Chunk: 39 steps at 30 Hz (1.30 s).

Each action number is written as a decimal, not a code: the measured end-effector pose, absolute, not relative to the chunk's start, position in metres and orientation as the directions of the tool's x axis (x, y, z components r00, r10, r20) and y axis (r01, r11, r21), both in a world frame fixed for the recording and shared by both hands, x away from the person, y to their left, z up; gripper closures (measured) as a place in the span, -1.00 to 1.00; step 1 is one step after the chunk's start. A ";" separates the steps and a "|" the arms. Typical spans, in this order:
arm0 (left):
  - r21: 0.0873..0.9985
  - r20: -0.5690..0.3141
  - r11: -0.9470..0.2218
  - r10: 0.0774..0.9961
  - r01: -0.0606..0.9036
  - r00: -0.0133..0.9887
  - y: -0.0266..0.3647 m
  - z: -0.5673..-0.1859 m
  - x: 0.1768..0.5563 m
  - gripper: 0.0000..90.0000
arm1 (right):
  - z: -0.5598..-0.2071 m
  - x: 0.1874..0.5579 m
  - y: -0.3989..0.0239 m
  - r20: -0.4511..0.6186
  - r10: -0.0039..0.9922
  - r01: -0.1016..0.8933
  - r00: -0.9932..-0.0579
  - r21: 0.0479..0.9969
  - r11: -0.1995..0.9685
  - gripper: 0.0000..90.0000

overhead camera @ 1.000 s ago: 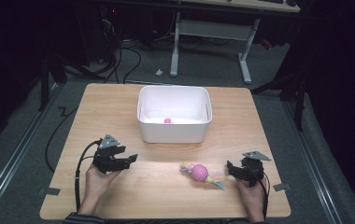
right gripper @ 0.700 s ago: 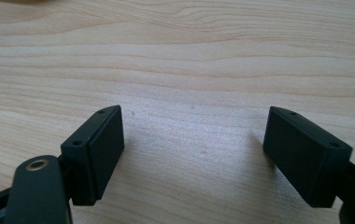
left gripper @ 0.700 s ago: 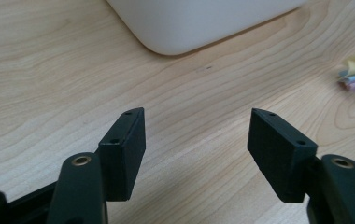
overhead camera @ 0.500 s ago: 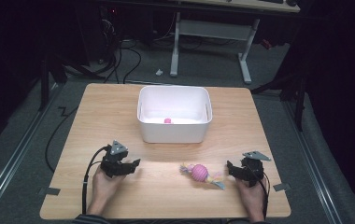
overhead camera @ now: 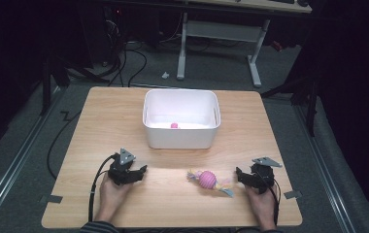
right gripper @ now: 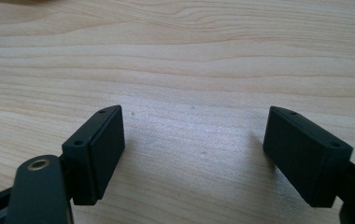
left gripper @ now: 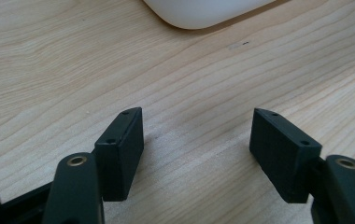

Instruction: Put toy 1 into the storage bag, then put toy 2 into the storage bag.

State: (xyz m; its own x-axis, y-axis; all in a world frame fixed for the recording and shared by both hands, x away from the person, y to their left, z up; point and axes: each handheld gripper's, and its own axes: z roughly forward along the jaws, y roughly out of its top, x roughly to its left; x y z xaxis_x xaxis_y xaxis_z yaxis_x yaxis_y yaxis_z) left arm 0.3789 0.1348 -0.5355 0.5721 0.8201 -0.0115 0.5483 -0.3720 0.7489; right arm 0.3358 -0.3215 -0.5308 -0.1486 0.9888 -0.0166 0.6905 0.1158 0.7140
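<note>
The table carries a white bin at the far middle, a small pink thing inside it. Near the front edge lies the toy, a pink ball with frayed ends, between the hands and nearer the right gripper. That gripper rests wide open, empty. The left gripper has just been opening, nothing between its jaws. Risk: a grab at the frayed end could let the ball swing loose or roll off the front edge.

Lab, floor cables, taped table, desk frame
</note>
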 end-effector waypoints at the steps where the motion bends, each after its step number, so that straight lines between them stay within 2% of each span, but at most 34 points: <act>1: 0.748 -0.013 -0.371 0.821 0.551 0.571 0.135 -0.535 0.379 -0.24 | -0.531 0.336 -0.322 -0.014 0.988 0.690 -0.151 0.714 0.116 -0.55; 3: 0.746 -0.012 -0.371 0.823 0.553 0.568 0.135 -0.535 0.379 -0.26 | -0.531 0.336 -0.321 -0.012 0.987 0.692 -0.163 0.711 0.123 -0.62; 7: 0.746 -0.012 -0.368 0.827 0.556 0.562 0.135 -0.536 0.380 -0.30 | -0.529 0.334 -0.319 -0.006 0.978 0.699 -0.210 0.698 0.155 -0.61; 13: 0.745 -0.011 -0.364 0.831 0.559 0.556 0.135 -0.536 0.379 -0.34 | -0.519 0.328 -0.326 0.055 0.969 0.676 -0.239 0.726 0.125 -0.47; 20: 0.744 -0.011 -0.359 0.837 0.564 0.547 0.135 -0.536 0.379 -0.37 | -0.506 0.321 -0.330 0.106 0.959 0.645 -0.264 0.758 0.094 -0.42; 30: 0.743 -0.011 -0.358 0.838 0.565 0.546 0.135 -0.536 0.379 -0.37 | -0.489 0.314 -0.321 0.104 0.943 0.596 -0.316 0.795 0.112 -0.41; 39: 0.742 -0.010 -0.359 0.838 0.565 0.546 0.135 -0.536 0.379 -0.38 | -0.478 0.307 -0.303 0.087 0.908 0.567 -0.409 0.804 0.178 -0.38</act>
State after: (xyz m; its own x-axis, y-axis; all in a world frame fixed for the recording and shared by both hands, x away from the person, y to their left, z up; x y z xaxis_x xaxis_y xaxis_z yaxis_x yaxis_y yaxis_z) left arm 0.3788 0.1351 -0.5357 0.5459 0.8378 -0.0103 0.5655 -0.3594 0.7424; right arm 0.3072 -0.3033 -0.4781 -0.4091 0.9083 0.0873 0.5668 0.1780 0.8044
